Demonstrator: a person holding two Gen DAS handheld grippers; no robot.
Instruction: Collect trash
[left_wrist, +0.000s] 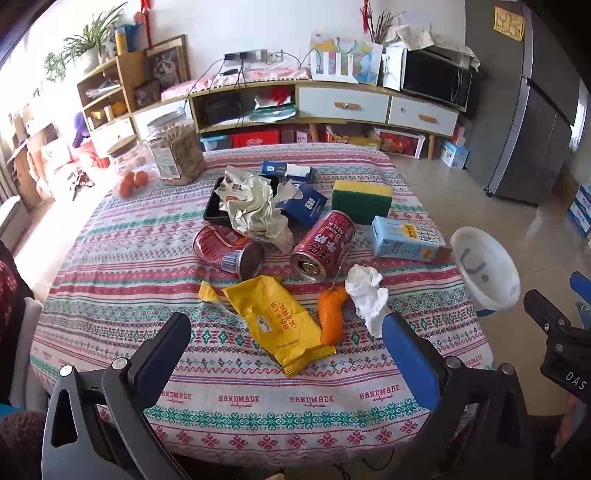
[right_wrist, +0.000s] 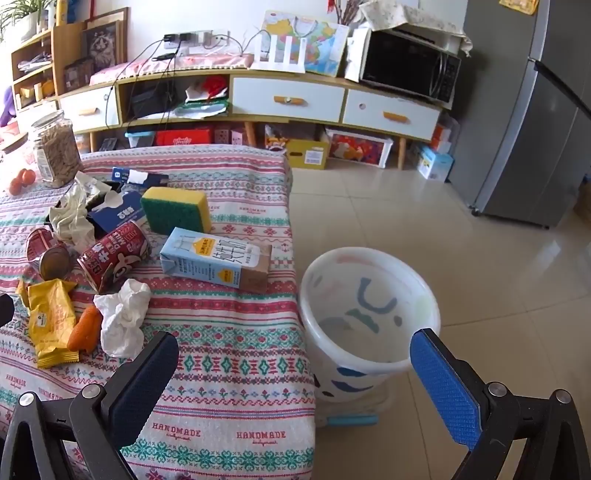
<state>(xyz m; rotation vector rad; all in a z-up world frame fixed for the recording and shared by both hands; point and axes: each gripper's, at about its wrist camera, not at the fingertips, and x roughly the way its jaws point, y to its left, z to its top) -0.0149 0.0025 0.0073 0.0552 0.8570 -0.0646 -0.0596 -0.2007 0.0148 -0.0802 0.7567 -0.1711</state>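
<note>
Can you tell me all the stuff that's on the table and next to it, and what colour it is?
tablecloth: one, pink, green and white pattern, over the table
yellow wrapper: one, near front edge
orange packet: one, right of the wrapper
white tissue: one, crumpled, beside the orange packet
red cans: two, lying in the middle
crumpled paper: one, whitish, behind the cans
black tray: one, under the paper
blue tissue pack: one, mid table
sponge: one, yellow and green, far right
milk carton: one, light blue, lying near right edge
jars: two, clear, far left corner
bin: one, white, on the floor beside the table
left gripper: open, empty
right gripper: open, empty
</note>
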